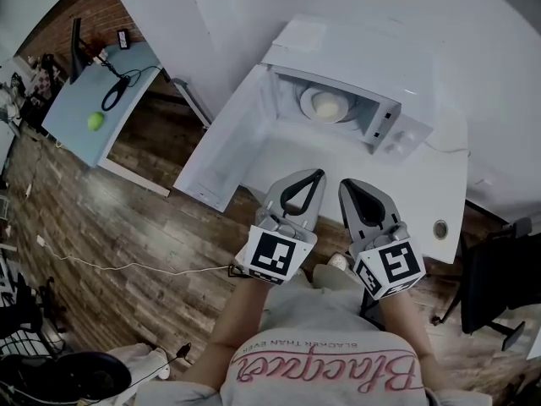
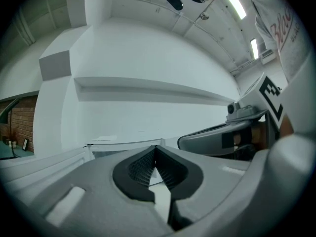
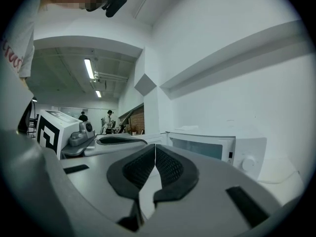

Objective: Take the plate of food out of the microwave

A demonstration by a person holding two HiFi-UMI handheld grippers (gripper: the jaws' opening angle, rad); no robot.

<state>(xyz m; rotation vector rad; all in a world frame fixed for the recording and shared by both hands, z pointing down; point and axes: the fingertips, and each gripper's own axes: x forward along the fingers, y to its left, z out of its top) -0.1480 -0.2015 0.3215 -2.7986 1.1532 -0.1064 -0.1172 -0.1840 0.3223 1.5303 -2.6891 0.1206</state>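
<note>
There are 2 pairs of tongs, both of smooth grey plastic with black ribbed pads. Each carries 1 white cube printed with black square markers. The left tongs (image 1: pixel 314 176) and the right tongs (image 1: pixel 348 184) lie side by side, pointing level toward 1 white box-shaped microwave (image 1: pixel 338 45). Each gripper view shows its own 2 pads pressed together at the tips with nothing between them, so both pairs are closed and empty.

The microwave stands on 1 smooth white desk (image 1: pixel 439 176), and its 1 flat door (image 1: pixel 228 142) is swung wide to the left. Inside the cavity sits 1 round white plate (image 1: pixel 306 100), and on it lies 1 pale, rounded mound of food (image 1: pixel 328 106). The plate is well apart from both pairs of tongs, which hover in front of the open cavity near the desk's front edge. The microwave's control panel, on the right of the opening, carries 1 round dial (image 3: pixel 249 163). In the desk top near the right tongs is 1 small round metal-rimmed hole (image 1: pixel 439 227).

To the left stands 1 pale blue flat-topped desk (image 1: pixel 76 112), and on it rest 1 small round green object (image 1: pixel 95 121) and 1 looped black cable (image 1: pixel 114 93). The floor (image 1: pixel 127 218) is brown wooden planks with a visible grain, and 1 thin white cord (image 1: pixel 127 267) trails across it. At the right edge stands 1 black office chair (image 1: pixel 499 286).
</note>
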